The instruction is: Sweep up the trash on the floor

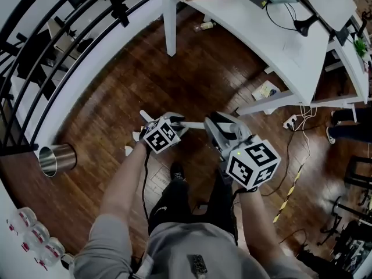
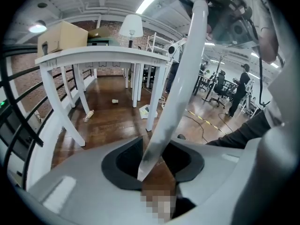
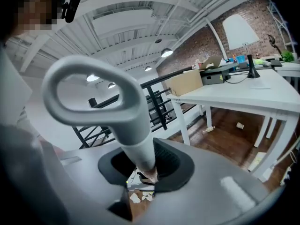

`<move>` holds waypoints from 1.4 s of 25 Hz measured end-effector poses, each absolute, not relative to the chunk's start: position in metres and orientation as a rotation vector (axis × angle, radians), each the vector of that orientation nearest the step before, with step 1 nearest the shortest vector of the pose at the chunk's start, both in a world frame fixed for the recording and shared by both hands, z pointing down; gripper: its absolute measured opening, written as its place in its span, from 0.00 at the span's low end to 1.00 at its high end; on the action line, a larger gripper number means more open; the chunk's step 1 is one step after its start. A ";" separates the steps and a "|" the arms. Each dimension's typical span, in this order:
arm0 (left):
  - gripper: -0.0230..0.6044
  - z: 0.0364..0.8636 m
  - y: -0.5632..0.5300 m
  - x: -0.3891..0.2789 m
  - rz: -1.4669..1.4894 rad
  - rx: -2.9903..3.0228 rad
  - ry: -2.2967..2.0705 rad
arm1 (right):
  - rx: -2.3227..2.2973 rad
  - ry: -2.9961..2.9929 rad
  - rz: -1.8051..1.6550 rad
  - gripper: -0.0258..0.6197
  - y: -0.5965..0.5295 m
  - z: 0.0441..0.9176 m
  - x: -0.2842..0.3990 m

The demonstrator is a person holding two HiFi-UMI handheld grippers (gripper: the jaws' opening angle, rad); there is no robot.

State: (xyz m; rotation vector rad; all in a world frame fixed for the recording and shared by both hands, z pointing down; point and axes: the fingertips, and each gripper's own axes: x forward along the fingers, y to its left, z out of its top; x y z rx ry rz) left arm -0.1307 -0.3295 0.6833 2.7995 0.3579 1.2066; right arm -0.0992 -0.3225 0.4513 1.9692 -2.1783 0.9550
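A long pale pole (image 1: 195,125) with a grey loop handle (image 3: 89,90) runs between both grippers. My left gripper (image 1: 152,122) is shut on the pole (image 2: 176,97) lower down, and the pole passes between its jaws (image 2: 152,165). My right gripper (image 1: 214,121) is shut on the stem just below the loop (image 3: 143,172). The tool's lower end is hidden. Small white paper scraps (image 1: 129,150) lie on the wood floor by the left gripper and show under the right jaws (image 3: 137,198). A plastic bottle (image 1: 204,25) and a small cup (image 2: 115,101) lie under the white table.
A white table (image 1: 273,34) with a cardboard box, a lamp and cables curves across the back and right. A black railing (image 1: 70,45) runs along the left, with a metal bin (image 1: 55,158) below it. A leaflet (image 1: 266,90) and a power strip (image 1: 289,121) lie by the table legs.
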 end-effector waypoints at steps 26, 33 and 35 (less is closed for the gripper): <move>0.21 0.629 -0.347 0.073 0.955 2.749 -0.133 | 1.730 -2.336 0.748 0.16 -0.375 0.390 0.083; 0.21 0.665 -0.345 0.140 0.997 2.669 -0.230 | 1.583 -2.362 0.748 0.16 -0.381 0.428 0.153; 0.21 0.675 -0.346 0.151 1.005 2.648 -0.268 | 1.552 -2.363 0.756 0.16 -0.383 0.439 0.165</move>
